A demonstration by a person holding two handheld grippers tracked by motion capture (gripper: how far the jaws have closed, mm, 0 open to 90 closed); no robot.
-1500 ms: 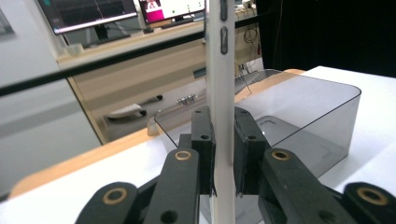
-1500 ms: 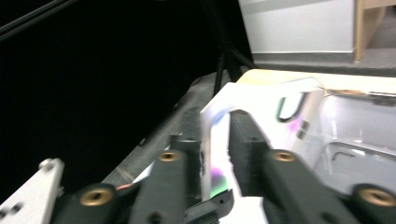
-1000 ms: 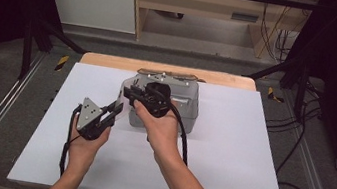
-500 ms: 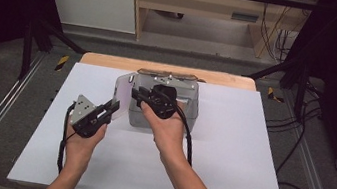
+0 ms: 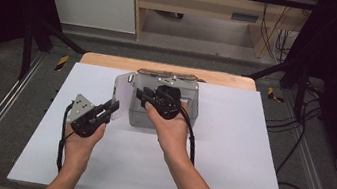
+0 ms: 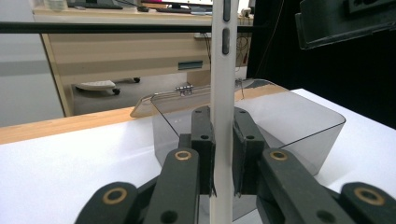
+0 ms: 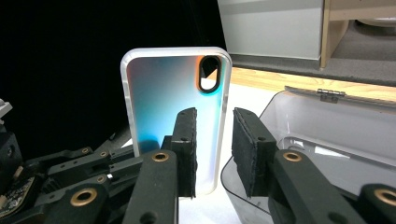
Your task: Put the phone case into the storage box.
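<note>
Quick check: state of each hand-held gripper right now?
Left hand-held gripper: closed on the phone case.
Right hand-held gripper: open, holding nothing.

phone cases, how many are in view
1: the phone case stands upright beside the clear box, clamped in the left gripper. The box interior is partly hidden.

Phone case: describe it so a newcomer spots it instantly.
On the white table, left of the smoky clear box, the left gripper pinches a phone case upright. It alone is thin and white-rimmed, with an iridescent back and an oval camera hole.
</note>
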